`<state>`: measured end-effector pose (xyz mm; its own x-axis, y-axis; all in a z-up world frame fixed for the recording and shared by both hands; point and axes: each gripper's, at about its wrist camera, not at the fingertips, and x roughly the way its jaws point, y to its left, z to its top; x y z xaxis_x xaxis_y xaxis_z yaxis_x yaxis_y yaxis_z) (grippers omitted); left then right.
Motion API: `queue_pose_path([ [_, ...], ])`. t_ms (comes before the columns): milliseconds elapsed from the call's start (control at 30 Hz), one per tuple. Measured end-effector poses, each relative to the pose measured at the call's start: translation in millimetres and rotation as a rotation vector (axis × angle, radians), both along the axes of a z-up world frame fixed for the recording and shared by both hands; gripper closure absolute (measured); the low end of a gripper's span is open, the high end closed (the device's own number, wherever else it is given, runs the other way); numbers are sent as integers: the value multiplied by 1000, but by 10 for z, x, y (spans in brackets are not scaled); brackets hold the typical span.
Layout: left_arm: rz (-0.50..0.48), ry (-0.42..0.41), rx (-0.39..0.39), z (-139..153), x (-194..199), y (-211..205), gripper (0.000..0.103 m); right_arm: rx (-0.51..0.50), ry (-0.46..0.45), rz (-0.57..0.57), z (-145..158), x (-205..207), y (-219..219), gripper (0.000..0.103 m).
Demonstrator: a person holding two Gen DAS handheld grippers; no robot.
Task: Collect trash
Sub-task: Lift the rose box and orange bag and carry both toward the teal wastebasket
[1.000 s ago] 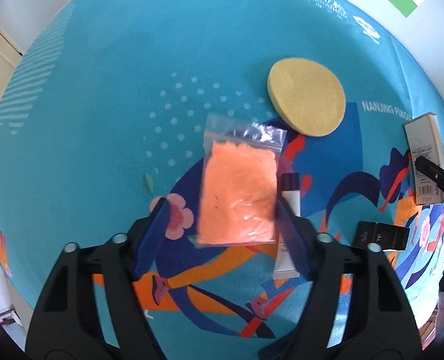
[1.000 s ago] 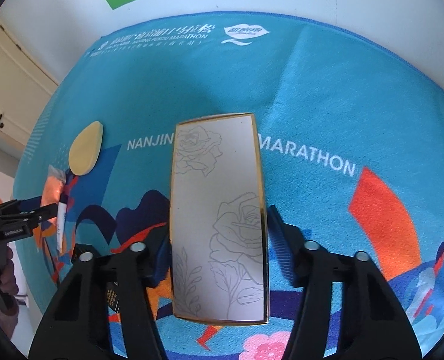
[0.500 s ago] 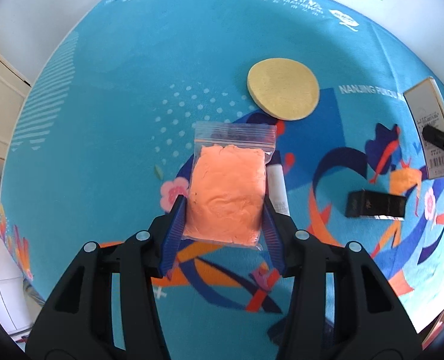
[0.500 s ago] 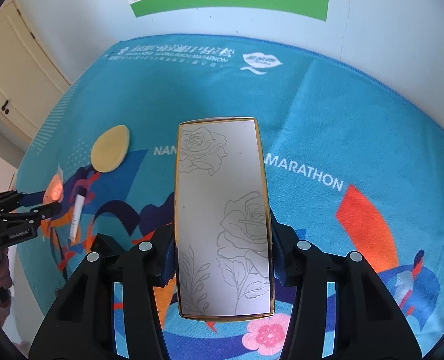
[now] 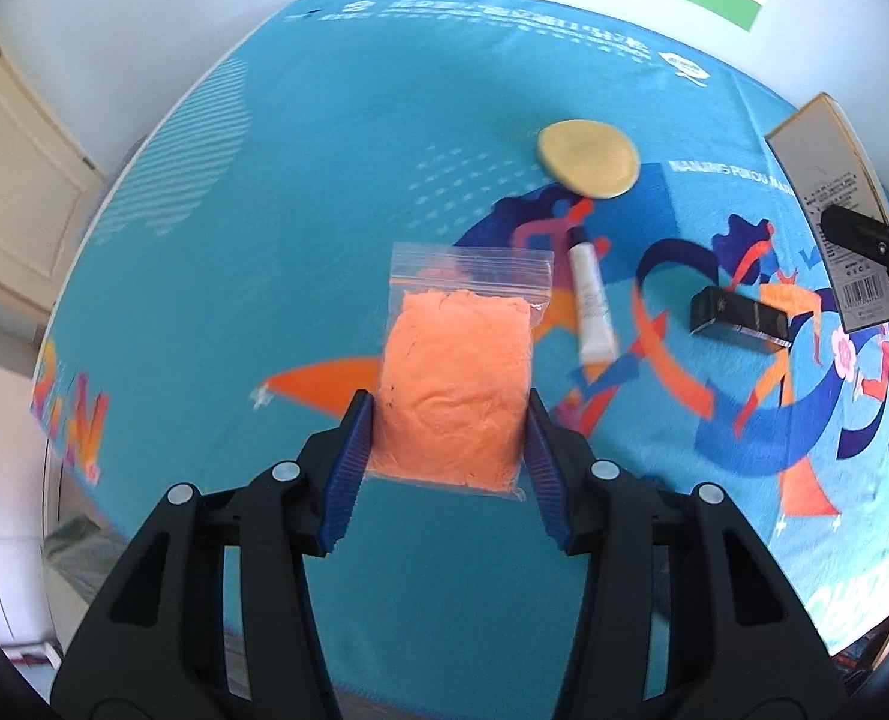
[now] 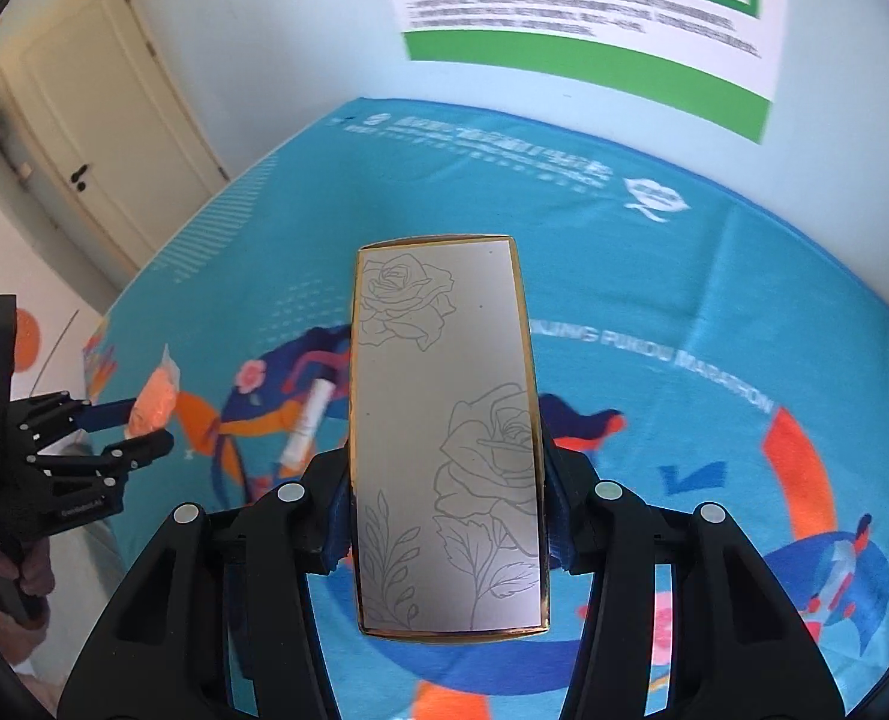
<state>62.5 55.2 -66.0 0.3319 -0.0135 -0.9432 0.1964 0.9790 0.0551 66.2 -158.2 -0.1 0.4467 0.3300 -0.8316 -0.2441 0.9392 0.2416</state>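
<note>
Sponge (image 5: 588,159) behind tube (image 5: 590,300); dark box (image 5: 738,318) right of tube, all on cloth (image 5: 264,210)
</note>
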Motion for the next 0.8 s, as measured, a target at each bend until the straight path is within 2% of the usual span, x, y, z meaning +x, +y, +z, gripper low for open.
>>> queue_pose_path([
  [467, 235, -26, 26, 61, -777, 1071, 56, 26, -49, 309, 224, -246, 1338, 53],
  [800, 459, -41, 42, 98, -1402, 1979, 56, 61, -66, 555, 330, -484, 2454, 53],
])
